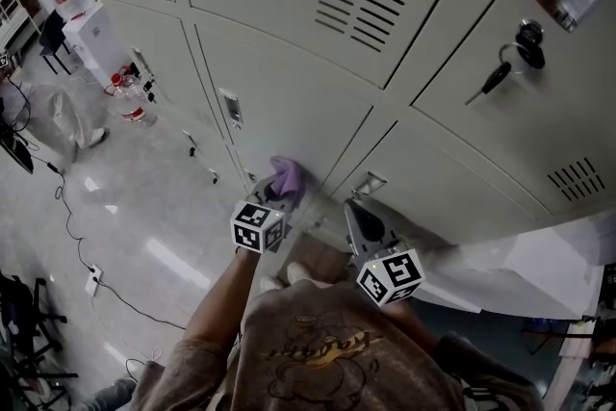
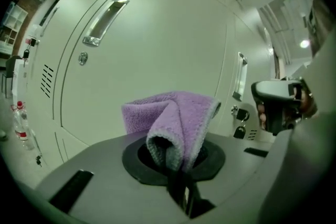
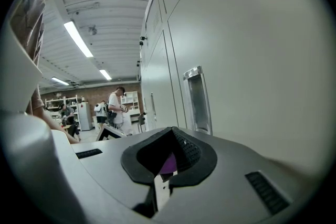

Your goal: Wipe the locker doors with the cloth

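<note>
In the head view my left gripper [image 1: 278, 198] is shut on a folded purple cloth [image 1: 286, 175], which is pressed to a lower grey locker door [image 1: 289, 111]. The left gripper view shows the cloth [image 2: 176, 115] bunched up out of the jaws, hiding the fingertips, with the door [image 2: 157, 55] and its recessed handle [image 2: 105, 21] close ahead. My right gripper [image 1: 354, 209] hangs just right of it, by the neighbouring door's handle [image 1: 371, 182]. In the right gripper view my right gripper [image 3: 163, 168] has its jaws together with nothing held; a sliver of purple shows behind them.
Keys hang in a lock [image 1: 510, 63] on an upper right door. Water bottles [image 1: 130, 99], a white box [image 1: 91, 34] and cables [image 1: 72, 226] are on the floor to the left. White sheeting [image 1: 520, 265] lies at the lower right. People [image 3: 115, 107] stand far off.
</note>
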Action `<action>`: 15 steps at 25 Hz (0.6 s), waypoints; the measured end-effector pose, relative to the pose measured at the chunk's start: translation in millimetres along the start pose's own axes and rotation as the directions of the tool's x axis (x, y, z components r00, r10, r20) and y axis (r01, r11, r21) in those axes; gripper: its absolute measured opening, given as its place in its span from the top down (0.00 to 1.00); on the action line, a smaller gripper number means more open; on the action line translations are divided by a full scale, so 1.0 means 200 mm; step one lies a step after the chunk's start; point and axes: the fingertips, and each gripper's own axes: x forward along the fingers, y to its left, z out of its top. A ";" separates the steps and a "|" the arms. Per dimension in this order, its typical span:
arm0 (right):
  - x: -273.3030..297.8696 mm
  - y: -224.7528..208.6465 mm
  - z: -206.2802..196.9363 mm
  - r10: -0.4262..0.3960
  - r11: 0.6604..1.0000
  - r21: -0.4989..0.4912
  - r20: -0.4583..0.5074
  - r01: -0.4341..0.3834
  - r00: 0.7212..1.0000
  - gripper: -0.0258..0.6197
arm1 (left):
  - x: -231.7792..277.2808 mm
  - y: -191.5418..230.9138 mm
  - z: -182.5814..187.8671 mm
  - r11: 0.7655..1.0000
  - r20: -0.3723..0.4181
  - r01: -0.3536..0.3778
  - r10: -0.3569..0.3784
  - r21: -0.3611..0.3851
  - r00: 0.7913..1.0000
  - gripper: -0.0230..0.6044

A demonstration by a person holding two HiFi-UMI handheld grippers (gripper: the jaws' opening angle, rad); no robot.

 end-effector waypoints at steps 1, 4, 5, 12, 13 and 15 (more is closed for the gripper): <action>0.00 0.00 0.00 -0.002 1.000 0.001 0.000 0.002 1.000 0.96 | 0.01 -0.02 0.00 1.000 0.000 0.008 -0.008 -0.003 1.000 0.90; -0.02 -0.01 0.00 -0.008 1.000 0.003 0.002 0.008 1.000 0.96 | 0.02 -0.09 -0.02 0.999 -0.007 0.039 -0.039 0.003 0.999 0.90; -0.02 -0.01 0.00 -0.010 1.000 0.003 0.003 0.010 1.000 0.96 | 0.03 -0.12 -0.02 0.999 -0.012 0.051 -0.050 0.006 0.999 0.90; -0.06 -0.02 0.00 -0.024 1.000 0.000 0.012 0.024 1.000 0.96 | 0.04 -0.23 -0.04 0.995 -0.033 0.102 -0.102 0.000 0.994 0.90; -0.06 -0.02 0.00 -0.026 1.000 -0.001 0.013 0.026 1.000 0.96 | 0.04 -0.25 -0.04 0.994 -0.034 0.107 -0.107 -0.005 0.994 0.90; -0.07 -0.02 0.01 -0.028 1.000 -0.001 0.016 0.028 0.999 0.96 | 0.05 -0.28 -0.03 0.993 -0.028 0.118 -0.118 -0.009 0.993 0.90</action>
